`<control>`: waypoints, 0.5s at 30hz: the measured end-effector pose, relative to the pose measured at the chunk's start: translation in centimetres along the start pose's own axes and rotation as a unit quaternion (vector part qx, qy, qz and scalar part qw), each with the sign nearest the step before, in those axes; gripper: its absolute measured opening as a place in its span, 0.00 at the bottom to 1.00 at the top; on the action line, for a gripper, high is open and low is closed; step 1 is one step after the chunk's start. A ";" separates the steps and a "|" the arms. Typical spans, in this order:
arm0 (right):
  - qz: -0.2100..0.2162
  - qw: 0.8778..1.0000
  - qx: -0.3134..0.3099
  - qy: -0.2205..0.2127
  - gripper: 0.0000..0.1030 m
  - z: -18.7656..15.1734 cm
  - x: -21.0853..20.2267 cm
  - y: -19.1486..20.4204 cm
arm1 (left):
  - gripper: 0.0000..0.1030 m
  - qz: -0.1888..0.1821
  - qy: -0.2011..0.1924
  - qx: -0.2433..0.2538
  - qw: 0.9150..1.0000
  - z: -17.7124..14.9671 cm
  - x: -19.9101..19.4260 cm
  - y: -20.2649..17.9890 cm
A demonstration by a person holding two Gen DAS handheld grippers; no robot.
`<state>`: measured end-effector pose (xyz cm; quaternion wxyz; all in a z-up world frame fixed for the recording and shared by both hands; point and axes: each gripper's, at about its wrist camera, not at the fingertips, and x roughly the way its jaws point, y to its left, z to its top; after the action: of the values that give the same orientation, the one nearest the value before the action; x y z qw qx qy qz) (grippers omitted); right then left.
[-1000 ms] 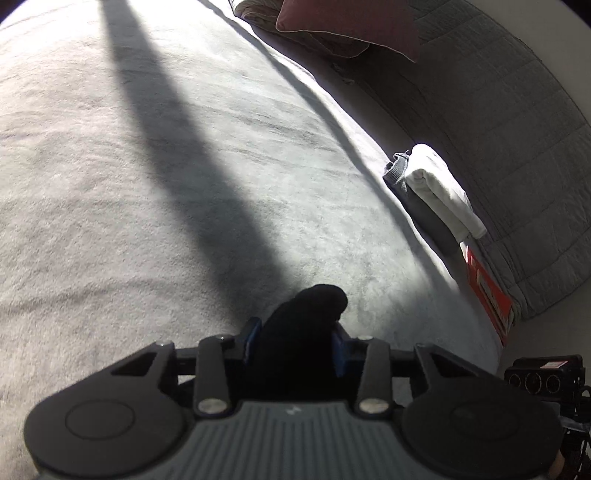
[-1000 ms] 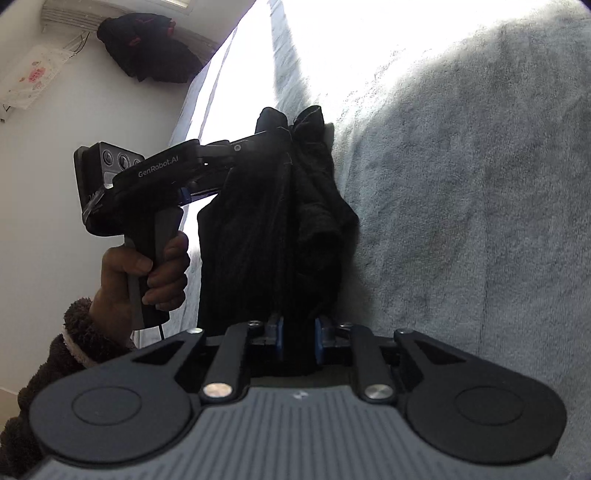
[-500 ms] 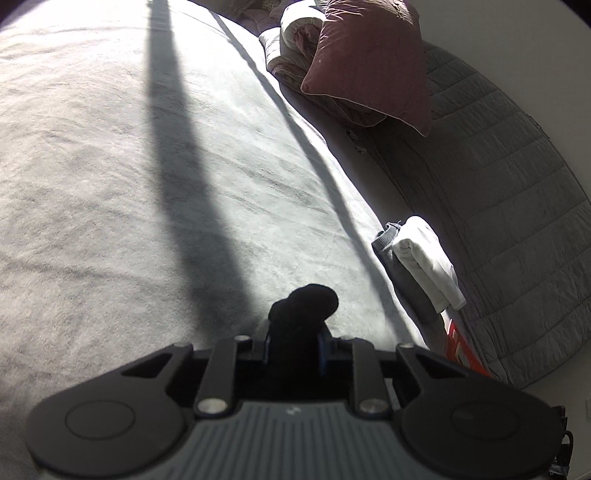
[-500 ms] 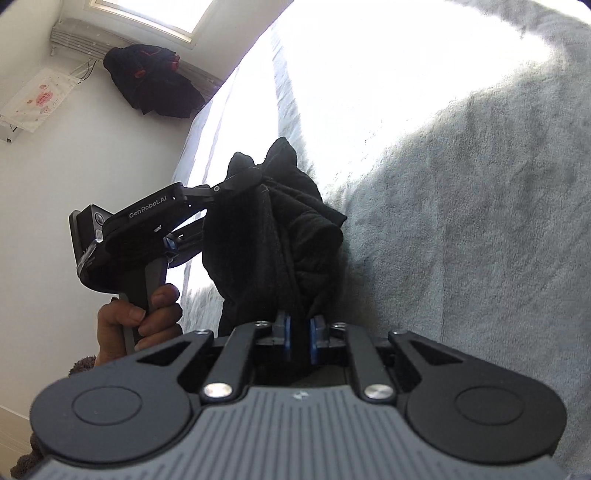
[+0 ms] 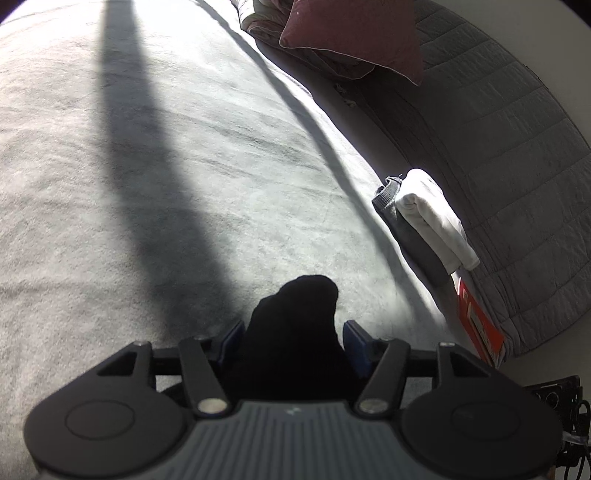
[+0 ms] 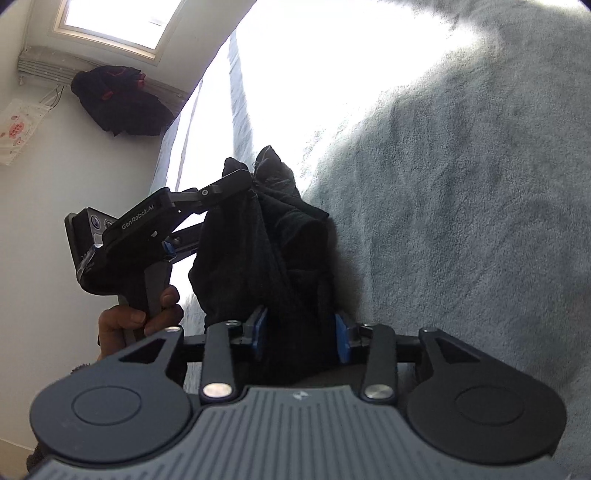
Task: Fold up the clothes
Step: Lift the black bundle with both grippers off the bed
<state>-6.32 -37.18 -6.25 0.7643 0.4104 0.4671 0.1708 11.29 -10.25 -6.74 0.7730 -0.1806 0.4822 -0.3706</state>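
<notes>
A black garment (image 6: 273,251) hangs bunched between my two grippers, over the edge of a grey fleece-covered bed (image 6: 461,192). In the right wrist view my right gripper (image 6: 301,334) has its jaws spread wide with the cloth still lying between the blue pads (image 6: 341,341). My left gripper (image 6: 245,177) shows there too, held in a hand, its fingers around the top of the garment. In the left wrist view my left gripper (image 5: 291,334) has its jaws apart, with a black bunch of cloth (image 5: 299,314) between them.
Folded grey and white clothes (image 5: 424,218) lie at the bed's right edge. A maroon pillow (image 5: 354,33) sits at the far end on a quilted grey cover (image 5: 517,147). A red box (image 5: 476,321) lies beside it. A dark garment (image 6: 118,99) hangs on the wall.
Both grippers' jaws have spread from tightly closed on the black garment to wide apart. The garment has bunched up lower and closer to the bed.
</notes>
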 end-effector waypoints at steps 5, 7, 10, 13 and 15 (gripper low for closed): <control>-0.007 1.000 -0.010 -0.006 0.49 0.6 0.6 1.7 | 0.54 0.009 0.001 0.013 1.000 -0.4 0.1 -0.3; -0.016 1.000 -0.026 -0.006 0.49 0.8 0.4 2.3 | 0.49 0.026 0.004 0.017 1.000 -0.4 0.2 -0.7; -0.027 0.999 -0.041 -0.010 0.32 1.1 0.8 2.7 | 0.31 0.042 0.003 -0.010 0.999 -0.1 0.0 -0.3; -0.036 0.998 -0.041 -0.015 0.16 1.4 1.0 2.4 | 0.25 0.052 -0.014 -0.008 0.999 -0.5 -0.5 -0.8; -0.032 0.998 -0.037 -0.027 0.14 1.6 0.4 2.2 | 0.24 0.056 -0.031 -0.005 0.998 -0.7 -1.0 -1.4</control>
<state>-4.45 -36.31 -4.37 0.7966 0.3712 0.4523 0.1521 9.87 -10.33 -5.55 0.8062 -0.1685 0.4693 -0.3185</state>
